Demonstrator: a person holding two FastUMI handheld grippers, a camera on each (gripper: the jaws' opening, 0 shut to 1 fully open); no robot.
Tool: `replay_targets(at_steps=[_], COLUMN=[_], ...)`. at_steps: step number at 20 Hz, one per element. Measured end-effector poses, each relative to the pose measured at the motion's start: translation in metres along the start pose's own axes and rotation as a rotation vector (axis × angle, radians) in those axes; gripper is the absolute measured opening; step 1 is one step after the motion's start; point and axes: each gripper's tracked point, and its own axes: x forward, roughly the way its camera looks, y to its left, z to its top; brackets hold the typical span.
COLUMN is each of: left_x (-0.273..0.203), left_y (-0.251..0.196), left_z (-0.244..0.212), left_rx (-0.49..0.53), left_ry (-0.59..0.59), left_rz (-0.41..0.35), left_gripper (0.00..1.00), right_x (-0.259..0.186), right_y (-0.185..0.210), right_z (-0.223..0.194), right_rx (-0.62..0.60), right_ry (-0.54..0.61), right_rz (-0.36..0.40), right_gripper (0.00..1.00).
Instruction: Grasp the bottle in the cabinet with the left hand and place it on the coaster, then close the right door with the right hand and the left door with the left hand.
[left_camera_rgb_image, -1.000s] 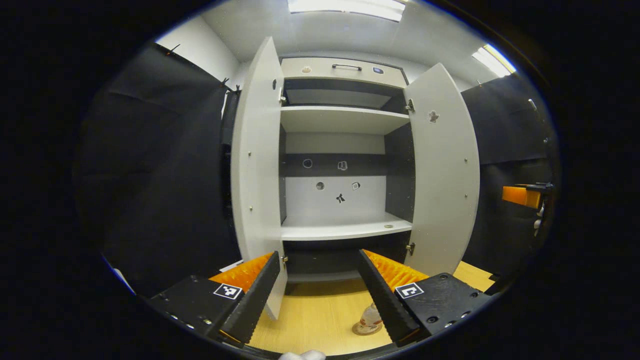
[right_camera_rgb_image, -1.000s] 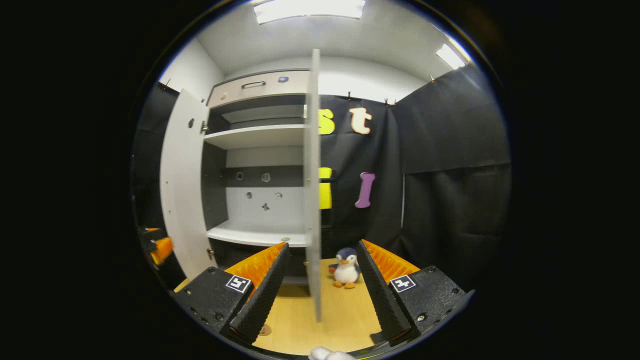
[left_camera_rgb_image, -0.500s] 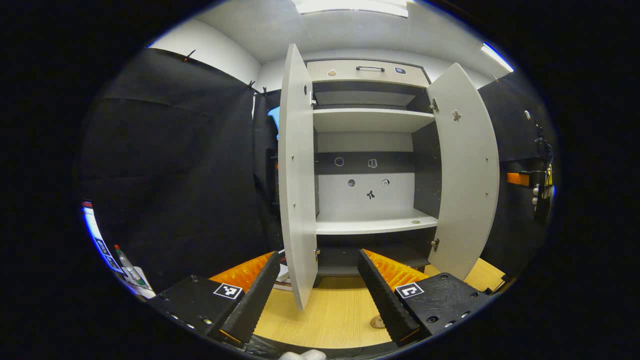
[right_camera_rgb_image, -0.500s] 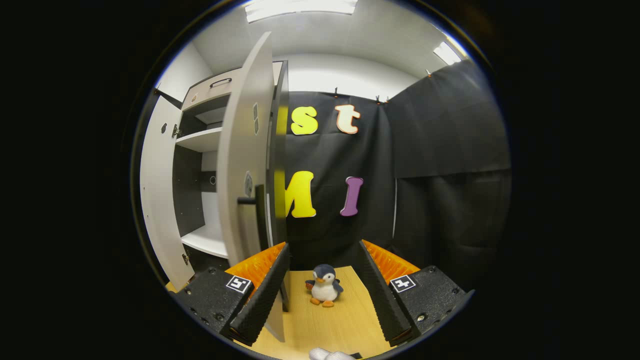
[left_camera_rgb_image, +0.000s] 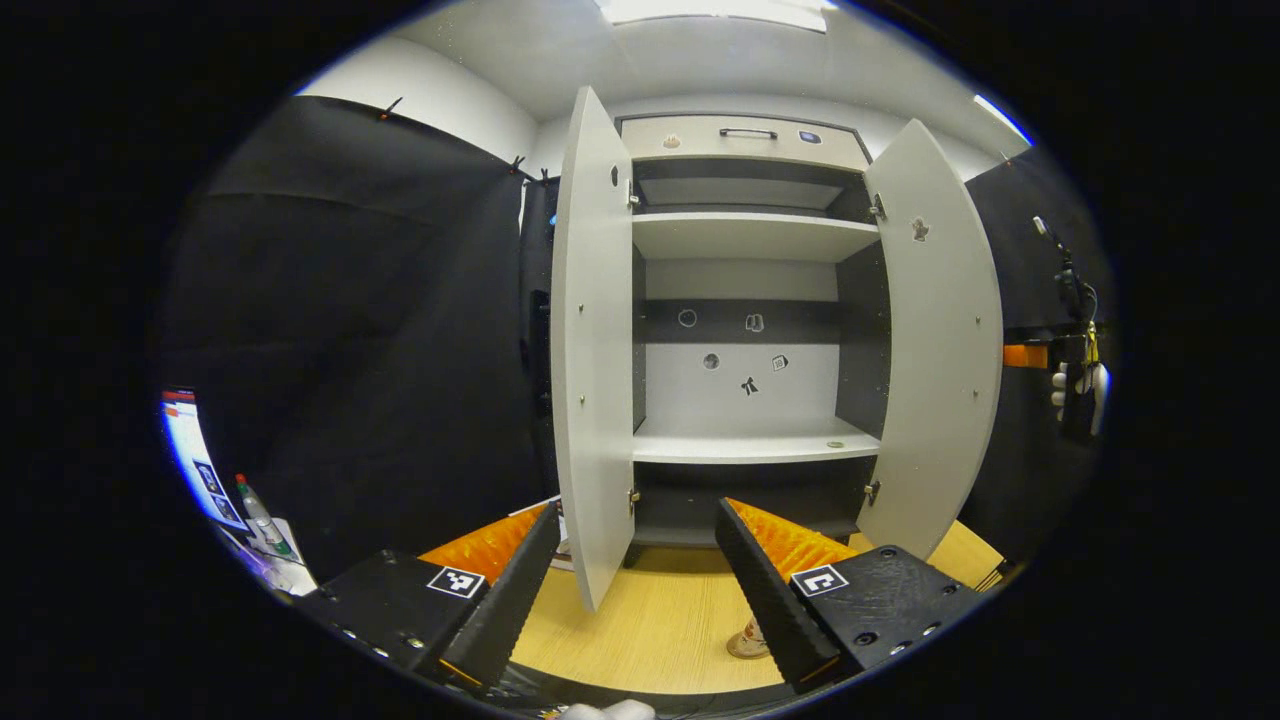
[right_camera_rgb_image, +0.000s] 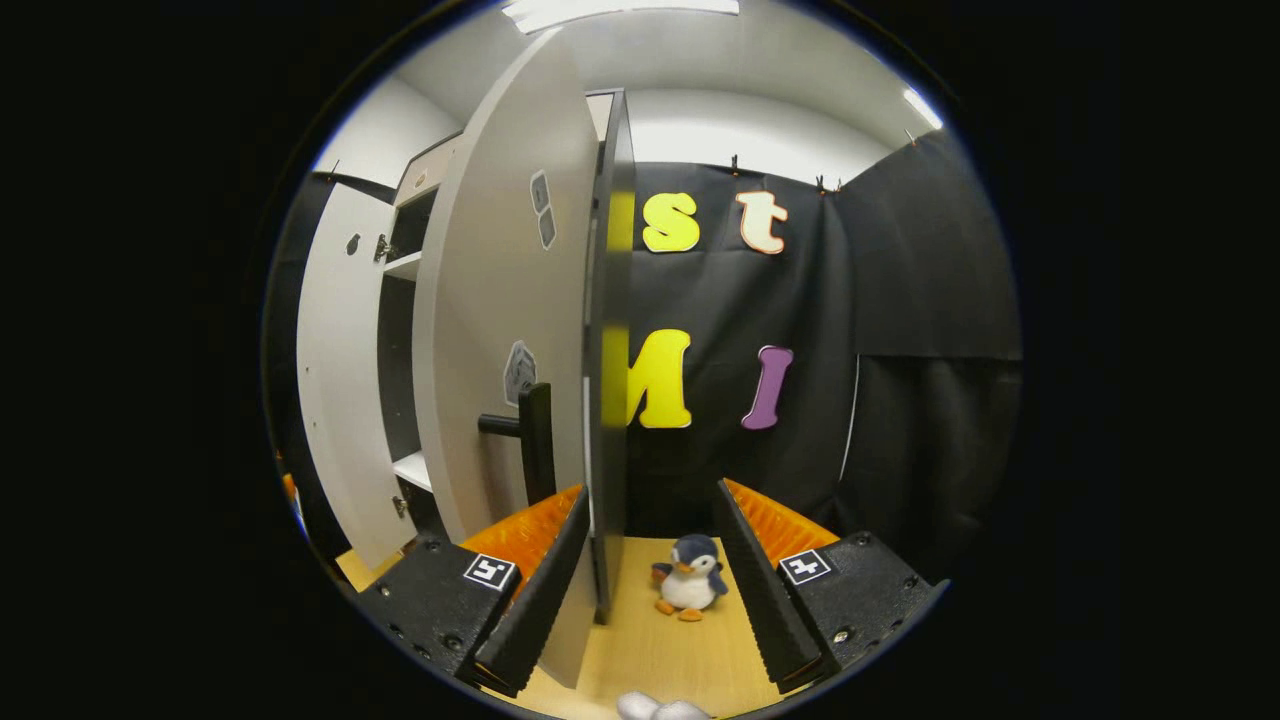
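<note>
The white cabinet (left_camera_rgb_image: 750, 300) stands open, its shelves bare. Its left door (left_camera_rgb_image: 590, 350) and right door (left_camera_rgb_image: 935, 370) both swing outward. A small bottle (left_camera_rgb_image: 750, 632) stands on a round coaster (left_camera_rgb_image: 742, 652) on the wooden table, half hidden behind my left gripper's right finger. My left gripper (left_camera_rgb_image: 635, 590) is open and empty, low in front of the cabinet. My right gripper (right_camera_rgb_image: 650, 590) is open too, at the outer face of the right door (right_camera_rgb_image: 500, 330), whose dark free edge (right_camera_rgb_image: 608, 350) sits between the fingers near the left one. The door's black handle (right_camera_rgb_image: 530, 430) is just above that finger.
A plush penguin (right_camera_rgb_image: 688, 590) sits on the wooden table (right_camera_rgb_image: 660, 650) beyond the right gripper. A lit screen (left_camera_rgb_image: 190, 450) and a small bottle-like item (left_camera_rgb_image: 255, 510) stand at the far left. The right gripper (left_camera_rgb_image: 1070, 375) and its gloved hand are beyond the right door.
My right gripper has swung from facing the right door's edge round to its outer, handle side. My left gripper has shifted so the left door sits more central. Both doors look unmoved.
</note>
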Motion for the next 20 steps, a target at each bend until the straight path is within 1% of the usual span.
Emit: replay_targets(at_steps=[3,7,10,12,13,14,17,18,20], left_x=[0.001,0.001,0.001,0.002,0.002,0.002,0.005,0.007,0.013], left_y=[0.003,0.009,0.015,0.02,0.021,0.023,0.031,0.037,0.044], left_z=[0.002,0.002,0.002,0.003,0.002,0.002,0.002,0.002,0.003], left_rx=[0.011,0.016,0.022,0.032,0.034,0.032,0.035,0.039,0.029], left_ry=[-0.005,-0.005,-0.004,-0.005,-0.003,-0.003,-0.002,-0.001,-0.005], left_rz=[0.002,0.007,0.015,0.025,0.026,0.025,0.029,0.04,0.038], left_gripper=[0.95,0.95,0.95,0.95,0.95,0.95,0.95,0.95,0.95], right_x=[-0.001,0.005,0.018,0.028,0.028,0.026,0.013,0.007,-0.008], right_y=[0.024,0.075,0.106,0.122,0.124,0.125,0.122,0.123,0.125], right_z=[-0.002,-0.003,-0.003,-0.005,-0.006,-0.005,0.001,0.001,0.0], right_rx=[0.016,0.008,-0.023,-0.016,-0.01,-0.003,0.003,0.002,0.003], right_ry=[-0.013,-0.009,-0.011,-0.007,-0.006,-0.013,-0.046,-0.048,-0.049], right_rz=[0.018,0.089,0.106,0.121,0.109,0.098,0.069,0.07,0.074], right_gripper=[0.78,0.78,0.78,0.79,0.79,0.83,0.83,0.83,0.83])
